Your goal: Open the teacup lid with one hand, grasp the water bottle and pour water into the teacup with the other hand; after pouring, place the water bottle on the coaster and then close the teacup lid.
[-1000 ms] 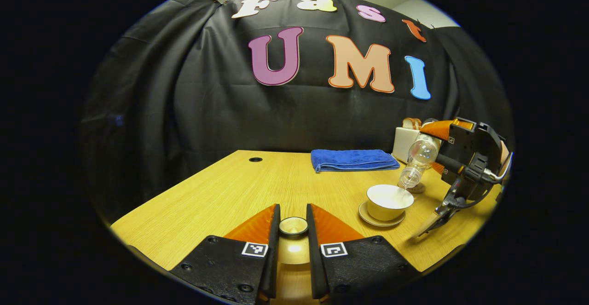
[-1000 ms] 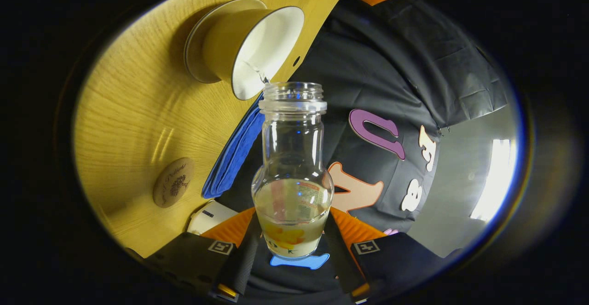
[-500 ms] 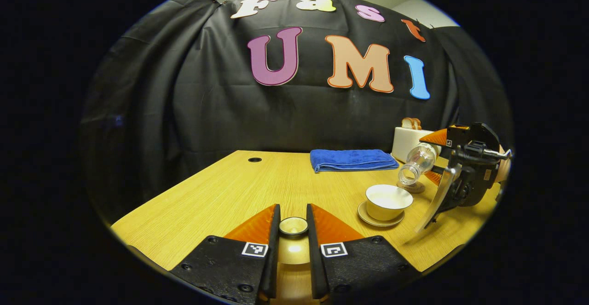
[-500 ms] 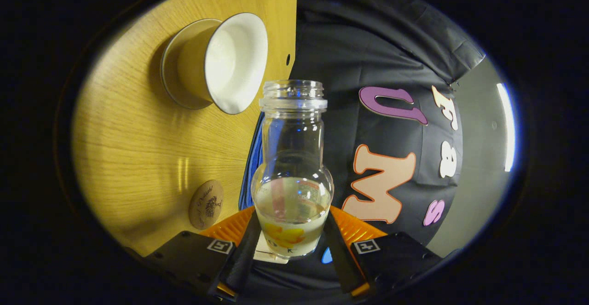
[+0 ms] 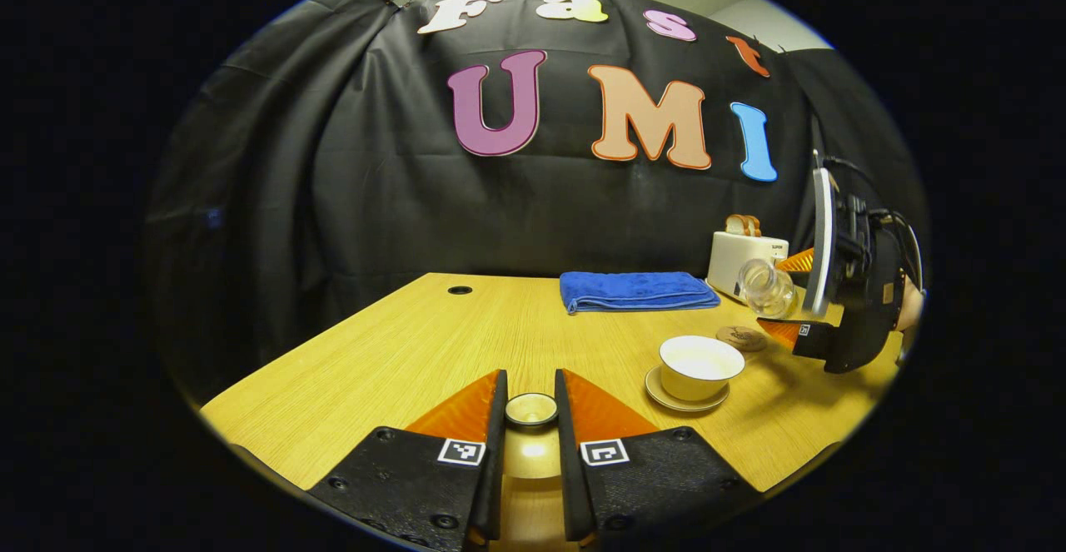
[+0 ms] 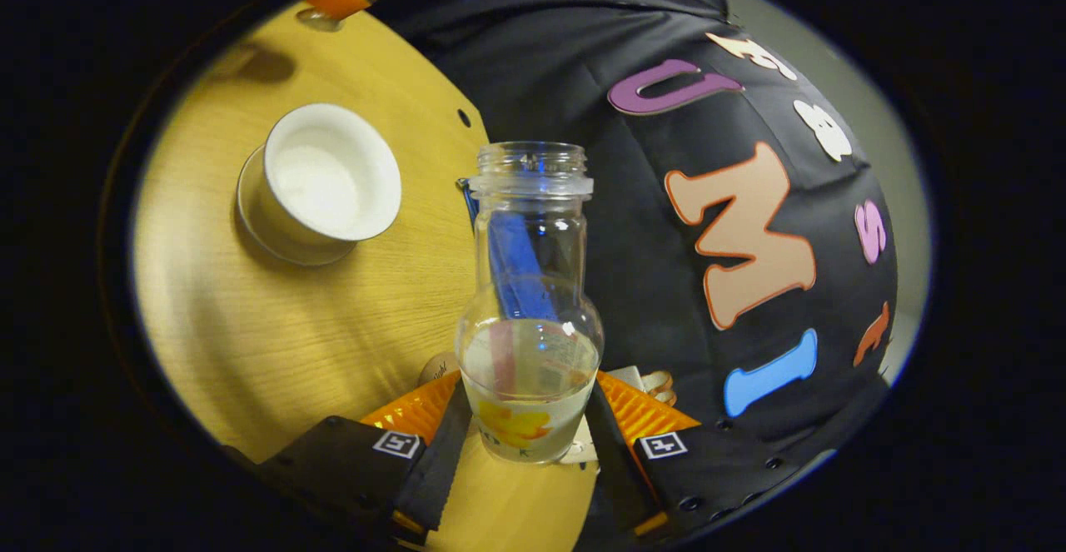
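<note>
Glass bottle (image 6: 530, 319) part-full; teacup (image 6: 326, 176) perhaps holding water.

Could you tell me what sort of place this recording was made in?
Probably a staged recording booth, not a real kitchen: a black cloth wall backs a wooden table set with a teacup, a folded blue towel and a toaster.

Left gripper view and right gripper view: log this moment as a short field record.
left gripper: shut on the round teacup lid
right gripper: shut on the clear glass water bottle, part full, uncapped
white teacup: uncovered, on its saucer
round wooden coaster: bare, beyond the cup
folded blue towel: at the back of the wooden table
</note>
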Action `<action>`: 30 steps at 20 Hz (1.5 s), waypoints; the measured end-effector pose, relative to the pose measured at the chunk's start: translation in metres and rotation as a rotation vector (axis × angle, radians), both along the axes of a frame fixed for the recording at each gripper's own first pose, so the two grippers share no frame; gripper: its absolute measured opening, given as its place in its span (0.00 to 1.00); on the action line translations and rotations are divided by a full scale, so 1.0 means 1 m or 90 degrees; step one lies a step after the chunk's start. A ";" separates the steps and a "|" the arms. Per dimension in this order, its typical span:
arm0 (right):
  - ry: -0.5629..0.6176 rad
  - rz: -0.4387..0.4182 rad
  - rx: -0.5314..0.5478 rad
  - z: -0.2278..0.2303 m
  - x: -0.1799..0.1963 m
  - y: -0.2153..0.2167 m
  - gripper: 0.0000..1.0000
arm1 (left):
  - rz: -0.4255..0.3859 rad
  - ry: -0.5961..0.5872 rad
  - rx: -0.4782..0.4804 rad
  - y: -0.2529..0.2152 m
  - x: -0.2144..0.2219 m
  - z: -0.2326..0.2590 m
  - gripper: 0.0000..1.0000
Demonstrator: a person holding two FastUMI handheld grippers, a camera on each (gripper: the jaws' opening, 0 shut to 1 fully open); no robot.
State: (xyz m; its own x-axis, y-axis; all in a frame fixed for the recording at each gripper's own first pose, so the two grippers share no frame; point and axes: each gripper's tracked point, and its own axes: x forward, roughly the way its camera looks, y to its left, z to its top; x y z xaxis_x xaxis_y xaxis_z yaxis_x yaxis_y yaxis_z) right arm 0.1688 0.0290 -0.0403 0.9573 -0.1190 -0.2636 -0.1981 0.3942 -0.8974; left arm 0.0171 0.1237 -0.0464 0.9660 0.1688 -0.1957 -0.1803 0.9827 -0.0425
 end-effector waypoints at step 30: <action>0.012 -0.136 0.629 -0.027 0.044 -0.040 0.79 | 0.004 0.016 -0.003 0.002 0.001 -0.009 0.27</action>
State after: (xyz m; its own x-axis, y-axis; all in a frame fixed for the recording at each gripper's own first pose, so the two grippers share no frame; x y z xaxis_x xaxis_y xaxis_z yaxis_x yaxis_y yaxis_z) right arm 0.2127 -0.0107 -0.0668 0.9364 -0.0074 -0.3509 -0.0475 0.9879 -0.1477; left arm 0.0178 0.1260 -0.0553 0.9598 0.1734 -0.2209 -0.1870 0.9815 -0.0417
